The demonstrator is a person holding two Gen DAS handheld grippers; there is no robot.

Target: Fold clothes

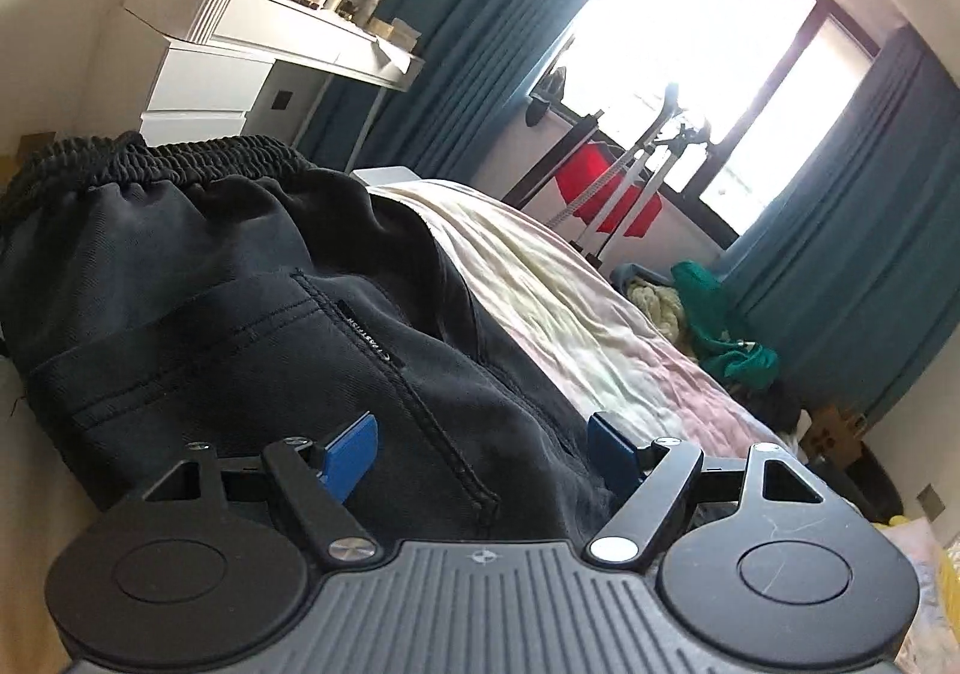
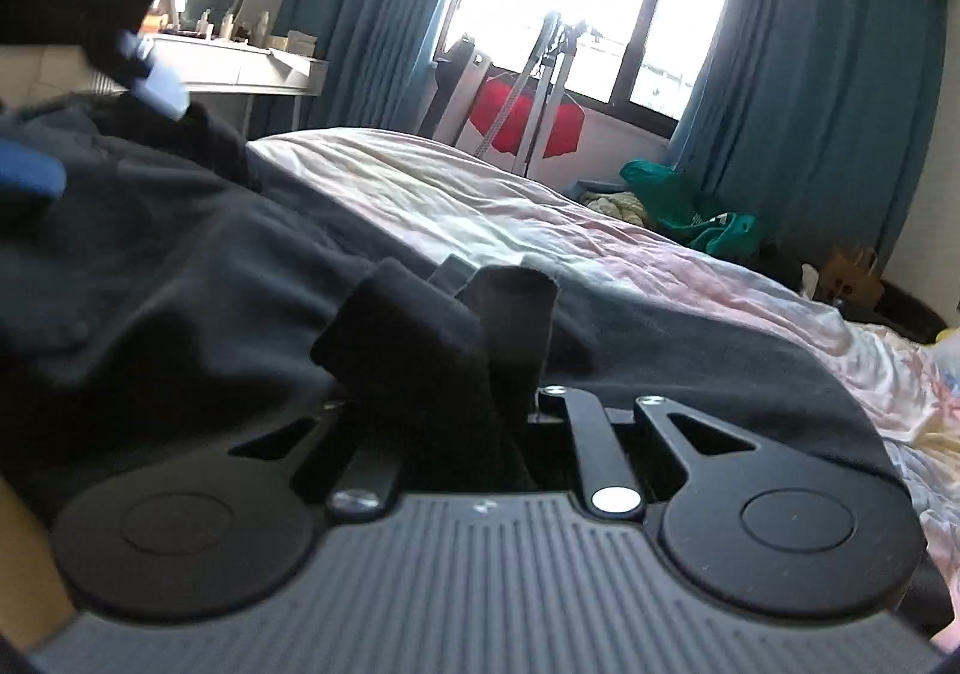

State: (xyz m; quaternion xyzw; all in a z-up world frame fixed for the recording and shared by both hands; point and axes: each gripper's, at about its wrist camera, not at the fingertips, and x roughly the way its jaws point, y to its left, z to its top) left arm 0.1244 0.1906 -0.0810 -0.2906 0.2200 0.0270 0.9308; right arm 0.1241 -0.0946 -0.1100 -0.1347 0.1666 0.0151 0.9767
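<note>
- Clamping a bunched fold of the black cotton trousers [image 2: 456,338], the right tongs [image 2: 480,404] have their pads wholly buried in the cloth, so only the black linkage arms show in the right wrist view.
- Left tongs [image 1: 485,455] stand apart, their blue pads on either side of the same black cotton trousers [image 1: 252,302] without pressing them; the dark fabric fills the gap, and I cannot tell whether it touches the pads.
- The garment lies spread over the bed, its stitched pocket seam and small woven label near the left tongs, its gathered elastic waistband [image 1: 180,158] ruffled at the far end.
- In the right wrist view the upper left corner is blurred: a dark shape with a pale blue patch, too smeared to identify.
- The crumpled pale pink and cream bedsheet [image 1: 570,302] runs beyond the trousers, soft and creased; its far edge drops out of sight.
- Past the bed, a green cloth heap [image 1: 720,326] sits low, partly hidden by the mattress.
- A red cloth [image 1: 606,194] hangs on a metal stand before the glaring window, flanked by teal pleated curtains [image 1: 480,26].
- A white panelled dressing counter [image 1: 252,32] carries small bottles, too tiny to make out.
</note>
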